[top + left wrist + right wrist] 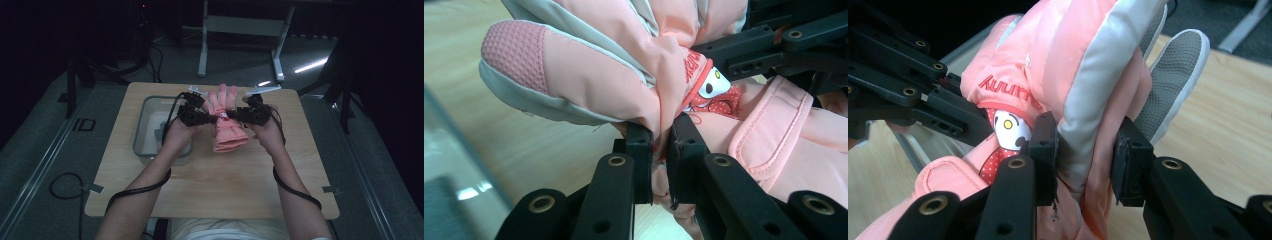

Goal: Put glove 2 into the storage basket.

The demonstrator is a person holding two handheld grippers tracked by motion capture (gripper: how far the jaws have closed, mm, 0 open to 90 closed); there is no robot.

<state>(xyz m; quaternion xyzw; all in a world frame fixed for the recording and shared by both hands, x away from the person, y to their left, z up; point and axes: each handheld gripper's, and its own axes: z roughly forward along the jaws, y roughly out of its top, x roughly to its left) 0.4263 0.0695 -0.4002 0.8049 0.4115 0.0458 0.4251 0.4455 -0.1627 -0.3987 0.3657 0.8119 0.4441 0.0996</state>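
Bench (225,175) first, clear bin (150,125) at left, then pink glove (227,131) held up above the middle. Left gripper (660,150) pinches a thin fold, right gripper (1083,160) clamps the thicker side. I'd lift both evenly so neither fold slips.

No legible text on glove (1088,65)

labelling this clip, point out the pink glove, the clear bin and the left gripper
pink glove (229,137), high view, on its cuff
clear bin (146,110), high view, on its left wall
left gripper (662,150), left gripper view, between its fingertips
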